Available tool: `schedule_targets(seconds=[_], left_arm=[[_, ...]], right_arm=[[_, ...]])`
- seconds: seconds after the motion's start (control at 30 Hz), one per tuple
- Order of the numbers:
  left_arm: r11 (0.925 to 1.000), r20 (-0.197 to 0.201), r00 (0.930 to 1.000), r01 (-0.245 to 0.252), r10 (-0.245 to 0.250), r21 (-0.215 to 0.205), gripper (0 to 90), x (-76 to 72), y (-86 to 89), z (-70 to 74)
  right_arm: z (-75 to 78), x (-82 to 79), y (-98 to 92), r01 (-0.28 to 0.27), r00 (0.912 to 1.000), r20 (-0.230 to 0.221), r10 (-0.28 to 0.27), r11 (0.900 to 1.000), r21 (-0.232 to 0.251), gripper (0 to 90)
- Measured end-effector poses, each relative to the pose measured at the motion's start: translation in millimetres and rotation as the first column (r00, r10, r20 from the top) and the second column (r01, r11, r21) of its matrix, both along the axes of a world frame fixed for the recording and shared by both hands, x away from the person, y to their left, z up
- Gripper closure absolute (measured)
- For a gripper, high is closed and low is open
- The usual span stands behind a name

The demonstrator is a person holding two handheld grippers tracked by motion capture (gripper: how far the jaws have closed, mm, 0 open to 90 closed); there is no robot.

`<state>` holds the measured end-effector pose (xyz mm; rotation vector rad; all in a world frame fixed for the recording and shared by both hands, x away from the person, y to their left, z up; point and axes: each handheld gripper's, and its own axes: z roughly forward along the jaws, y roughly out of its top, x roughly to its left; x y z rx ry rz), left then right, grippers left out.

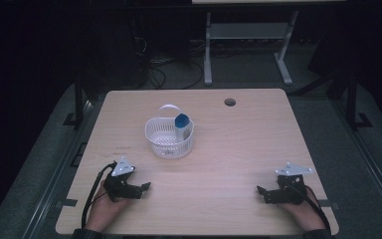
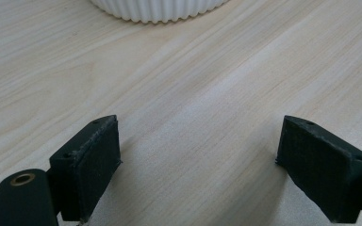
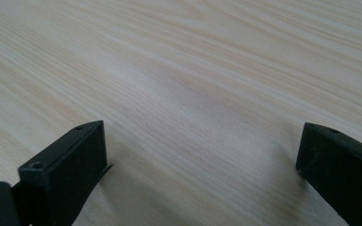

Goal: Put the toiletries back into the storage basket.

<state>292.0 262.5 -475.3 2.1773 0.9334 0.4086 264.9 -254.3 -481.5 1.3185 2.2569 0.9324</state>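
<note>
While both grippers (image 1: 146, 186) (image 1: 260, 190) rest wide open at the near edge, a white basket (image 1: 169, 142), mid-table, holds what seems a blue-capped bottle (image 1: 182, 127); light, rigid plastic, best gripped by its handle.

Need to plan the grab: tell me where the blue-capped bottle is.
In the high view, the blue-capped bottle stands inside the white basket, against its right wall, left of table centre.
</note>
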Motion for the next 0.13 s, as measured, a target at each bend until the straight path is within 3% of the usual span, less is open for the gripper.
schedule_targets(seconds=[0.13], left_arm=[[1.0000,0.001,1.0000,-0.006,0.006,0.000,12.8,-0.6,0.0,0.0]], right_arm=[[-0.5,0.0,-0.4,0.001,1.0000,0.002,-0.001,1.000,0.003,1.9]])
